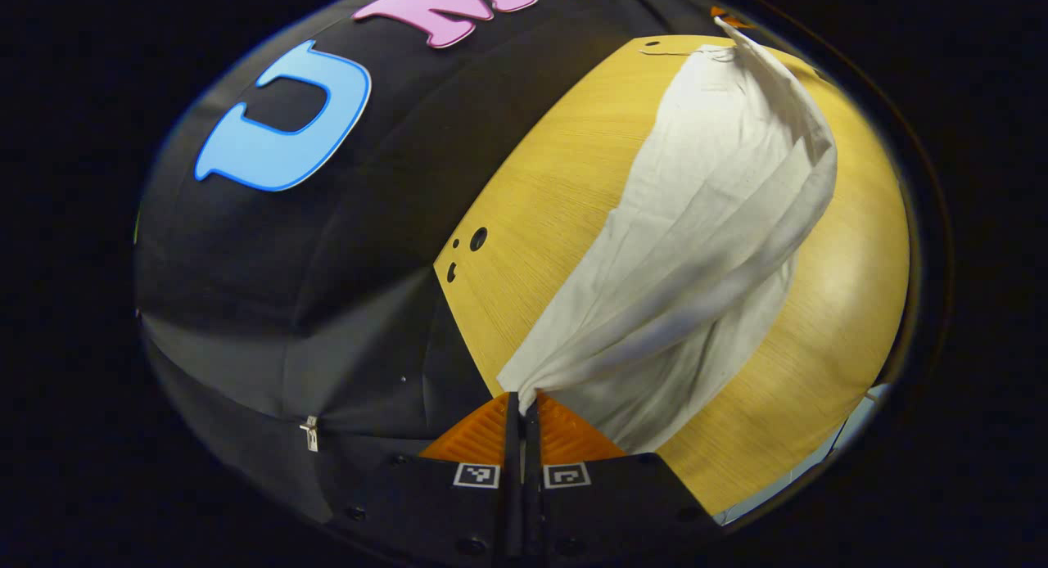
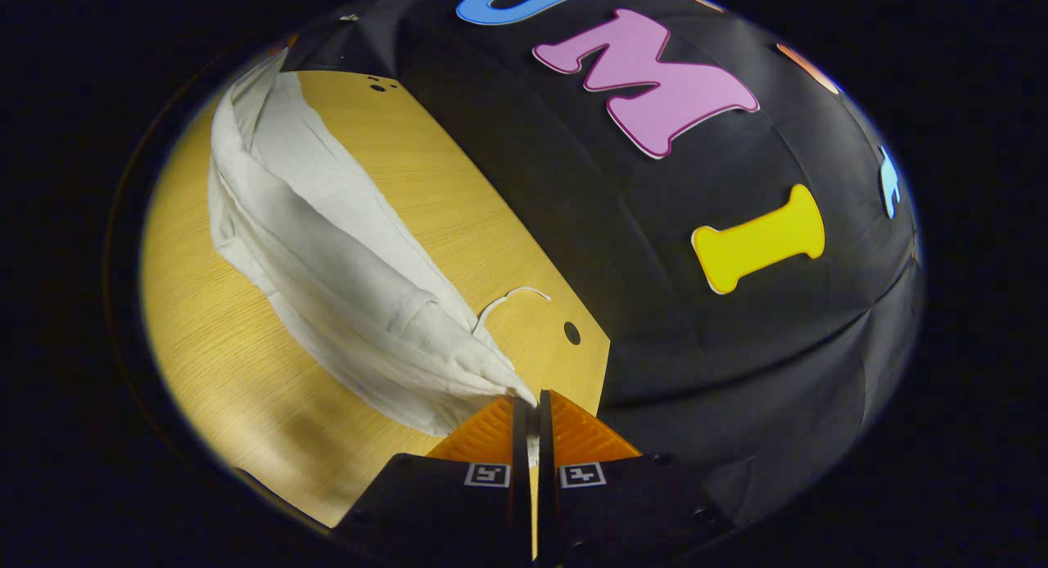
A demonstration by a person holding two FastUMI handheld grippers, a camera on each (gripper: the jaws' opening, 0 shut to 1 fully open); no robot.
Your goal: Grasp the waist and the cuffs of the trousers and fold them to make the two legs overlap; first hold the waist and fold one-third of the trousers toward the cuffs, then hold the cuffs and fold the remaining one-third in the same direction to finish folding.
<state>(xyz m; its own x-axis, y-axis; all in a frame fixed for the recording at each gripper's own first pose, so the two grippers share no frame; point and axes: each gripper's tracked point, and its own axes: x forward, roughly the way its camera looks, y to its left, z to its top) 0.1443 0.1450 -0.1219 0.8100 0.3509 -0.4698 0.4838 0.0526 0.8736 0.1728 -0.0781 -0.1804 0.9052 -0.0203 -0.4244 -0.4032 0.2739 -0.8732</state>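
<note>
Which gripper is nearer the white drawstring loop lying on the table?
Right. The right gripper pinches the trousers beside the drawstring loop; the left gripper grips their opposite end.

Right gripper [image 2: 532,406] pinches white trousers [image 2: 344,281] above wooden table [image 2: 221,347].

Matt, creased cloth trousers [image 1: 696,249] lie on a smooth wood-grain table [image 1: 557,191] with slight sheen.

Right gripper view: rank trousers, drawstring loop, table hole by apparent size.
1. trousers, by far the largest
2. drawstring loop
3. table hole, smallest

All lie on the table; nearer parts look larger.
</note>
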